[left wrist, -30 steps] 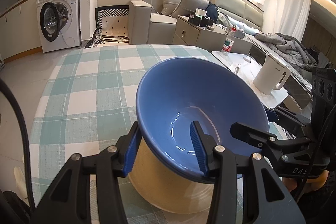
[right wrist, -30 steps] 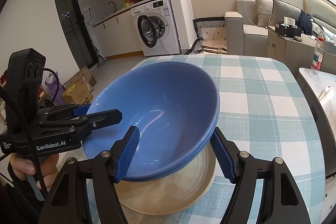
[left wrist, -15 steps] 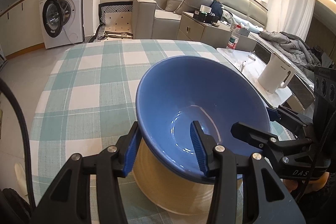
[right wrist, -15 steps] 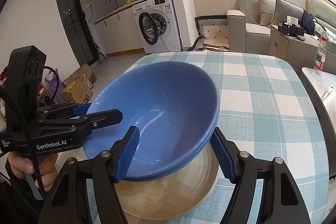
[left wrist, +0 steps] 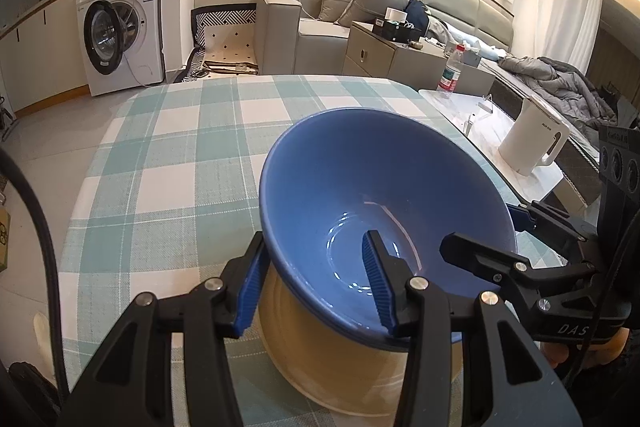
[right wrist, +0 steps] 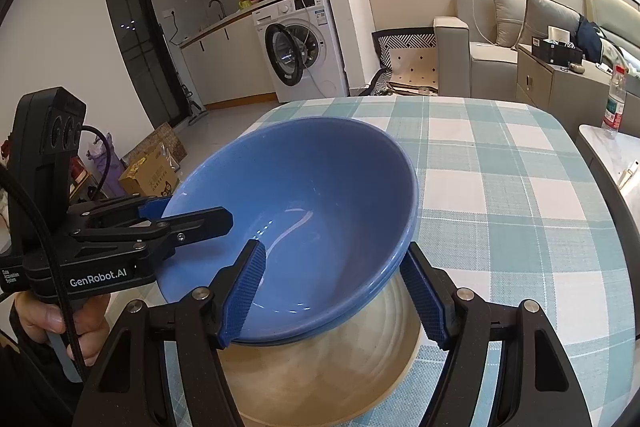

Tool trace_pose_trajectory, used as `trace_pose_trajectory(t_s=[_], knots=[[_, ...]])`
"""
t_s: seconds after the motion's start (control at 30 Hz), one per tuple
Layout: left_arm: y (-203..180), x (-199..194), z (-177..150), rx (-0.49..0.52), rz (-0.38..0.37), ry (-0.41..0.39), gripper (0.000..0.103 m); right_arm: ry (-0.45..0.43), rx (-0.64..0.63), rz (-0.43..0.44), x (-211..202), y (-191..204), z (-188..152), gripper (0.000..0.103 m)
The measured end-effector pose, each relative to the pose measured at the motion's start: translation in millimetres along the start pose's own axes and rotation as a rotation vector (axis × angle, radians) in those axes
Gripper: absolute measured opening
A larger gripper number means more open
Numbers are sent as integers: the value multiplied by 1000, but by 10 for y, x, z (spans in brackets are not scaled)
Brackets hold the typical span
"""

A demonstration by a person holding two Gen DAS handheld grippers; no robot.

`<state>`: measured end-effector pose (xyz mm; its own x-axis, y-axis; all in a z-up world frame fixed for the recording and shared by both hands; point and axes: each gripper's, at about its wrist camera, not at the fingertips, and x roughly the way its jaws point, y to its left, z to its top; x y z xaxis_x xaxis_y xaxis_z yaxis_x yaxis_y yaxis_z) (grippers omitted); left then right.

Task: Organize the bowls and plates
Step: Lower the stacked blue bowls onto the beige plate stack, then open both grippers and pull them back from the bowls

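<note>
Two blue bowls (left wrist: 384, 195), nested one in the other, are sitting tilted over a cream bowl (left wrist: 332, 359) on the desk (left wrist: 168, 155) with the checked cloth, near its front edge. The left tool (left wrist: 316, 283) is gripping the rim of the blue bowls, with one finger outside the wall and one inside, so its jaws are standing narrow and pressing on the wall. The right tool (right wrist: 336, 291) is holding the opposite rim in the same way, one finger inside and one outside, but with a wider gap; the inner pad seems to be touching the glaze, while I cannot tell if the outer pad is really pressing. The bowls are looking like glazed ceramic: stiff, rather heavy for a rim grip, smooth and slippery under the ribbed pads, and they are likely to chip or break if they are knocking against the cream bowl below. I am judging that the rim is the only good place to take them, on two opposite sides, and that the nested pair may slide apart if it is tilting more. On the left tool's body, in the right wrist view, the writing "GenRobot.AI" is readable; on the right tool's body, in the left wrist view, only the letters "DAS" are showing.
</note>
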<state>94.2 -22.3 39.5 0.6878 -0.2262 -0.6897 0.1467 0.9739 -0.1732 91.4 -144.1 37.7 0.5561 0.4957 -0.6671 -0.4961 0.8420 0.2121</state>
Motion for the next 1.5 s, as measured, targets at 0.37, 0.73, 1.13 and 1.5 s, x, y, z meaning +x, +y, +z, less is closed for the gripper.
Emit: trace_pose_trajectory(t_s=[0.37, 0.73, 1.13, 1.5], knots=[[-53, 27, -8, 21, 25, 0, 46, 1, 17, 14, 3, -39, -6, 72], [-89, 47, -36, 29, 30, 13, 56, 2, -4, 24, -12, -49, -4, 80], [-94, -57, -68, 30, 36, -17, 80, -19, -63, -4, -104, -56, -7, 102], [-105, -150, -150, 54, 50, -46, 103, -59, -85, -5, -235, -89, -60, 102]])
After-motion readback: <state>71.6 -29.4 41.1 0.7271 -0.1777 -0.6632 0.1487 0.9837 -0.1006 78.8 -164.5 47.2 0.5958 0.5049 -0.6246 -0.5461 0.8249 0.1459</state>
